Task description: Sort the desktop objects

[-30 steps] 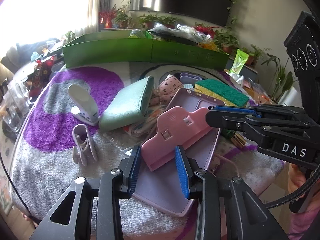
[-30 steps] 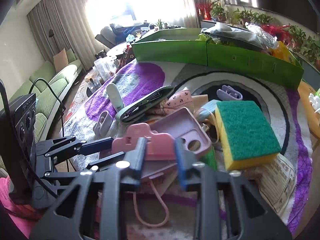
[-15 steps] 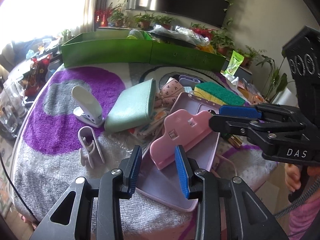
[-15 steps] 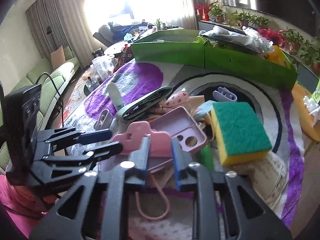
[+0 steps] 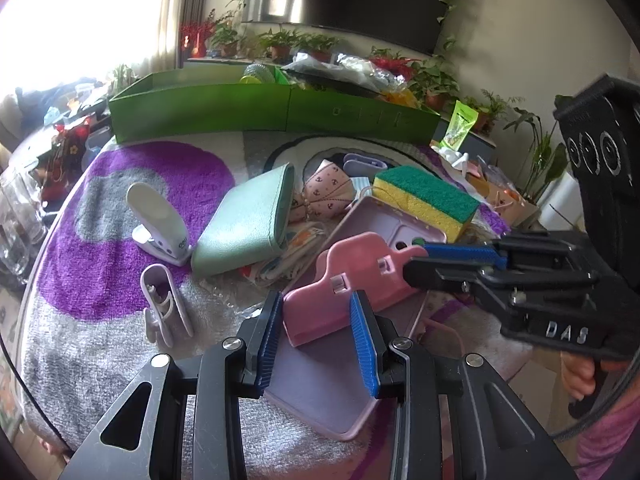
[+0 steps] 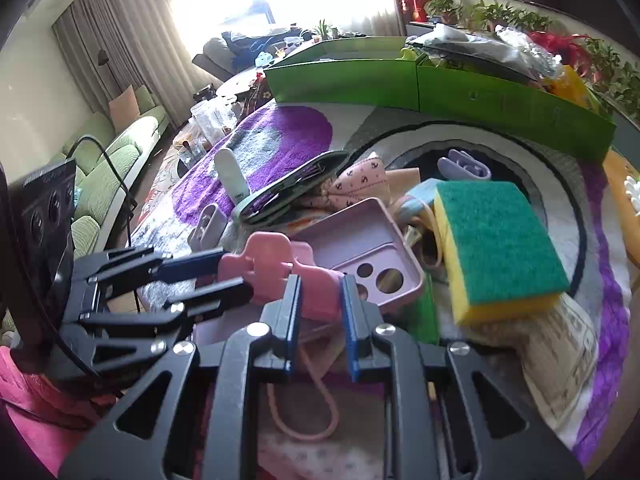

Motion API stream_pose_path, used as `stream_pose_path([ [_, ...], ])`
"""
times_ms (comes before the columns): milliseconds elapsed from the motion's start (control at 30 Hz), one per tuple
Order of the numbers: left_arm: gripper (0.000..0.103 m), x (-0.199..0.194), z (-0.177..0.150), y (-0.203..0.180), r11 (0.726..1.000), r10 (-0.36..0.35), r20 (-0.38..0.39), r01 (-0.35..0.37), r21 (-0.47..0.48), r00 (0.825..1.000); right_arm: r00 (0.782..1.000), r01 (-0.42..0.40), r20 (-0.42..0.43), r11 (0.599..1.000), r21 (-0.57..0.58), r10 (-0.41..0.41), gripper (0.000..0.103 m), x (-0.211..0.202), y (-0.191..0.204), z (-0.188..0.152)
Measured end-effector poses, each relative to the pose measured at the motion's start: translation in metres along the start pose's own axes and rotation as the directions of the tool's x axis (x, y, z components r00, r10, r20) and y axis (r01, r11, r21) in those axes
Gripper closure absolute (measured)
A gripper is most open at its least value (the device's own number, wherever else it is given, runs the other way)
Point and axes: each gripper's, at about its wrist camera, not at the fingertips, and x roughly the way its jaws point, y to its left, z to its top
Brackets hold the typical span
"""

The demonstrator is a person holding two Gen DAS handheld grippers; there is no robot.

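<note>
A pink plastic clip (image 5: 352, 280) is held above a lilac phone case (image 5: 328, 376) on the purple-and-grey rug. My right gripper (image 6: 319, 300) is shut on one end of the pink clip (image 6: 288, 272). It shows in the left wrist view (image 5: 424, 262) coming in from the right. My left gripper (image 5: 316, 320) has its blue pads on either side of the clip's other end, closed on it. It also shows in the right wrist view (image 6: 224, 276) at the left.
A green-and-yellow sponge (image 5: 428, 200), a mint wallet (image 5: 248, 224), a white hole punch (image 5: 160, 220), a lilac clip (image 5: 164, 308) and a patterned bow (image 5: 328, 192) lie on the rug. Green trays (image 5: 256, 112) stand at the back. A pink cord loop (image 6: 304, 412) lies near me.
Both grippers have lifted and drawn back a little with the pink clip. My left gripper's pads now sit against the clip's end.
</note>
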Motion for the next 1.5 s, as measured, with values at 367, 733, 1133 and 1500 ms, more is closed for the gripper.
stream_pose_path([
  [367, 0.068, -0.026, 0.002, -0.019, 0.994, -0.034, 0.101, 0.024, 0.107, 0.994, 0.981, 0.071, 0.177, 0.997, 0.043, -0.077, 0.085, -0.043, 0.012, -0.027],
  [733, 0.068, -0.015, 0.003, -0.01, 0.997, -0.015, 0.052, 0.011, 0.072, 0.999, 0.991, 0.023, 0.124, 0.992, 0.123, -0.039, 0.085, -0.024, 0.002, -0.031],
  [1133, 0.068, -0.03, 0.029, 0.004, 0.997, 0.022, 0.104, -0.03, 0.076, 0.994, 0.986, -0.001, 0.167, 0.992, 0.124, -0.02, 0.084, -0.026, 0.012, -0.002],
  [1500, 0.068, -0.033, 0.058, 0.029, 0.997, 0.032, 0.144, -0.041, 0.062, 0.989, 0.983, -0.015, 0.185, 0.995, 0.096, -0.003, 0.084, -0.019, 0.017, 0.039],
])
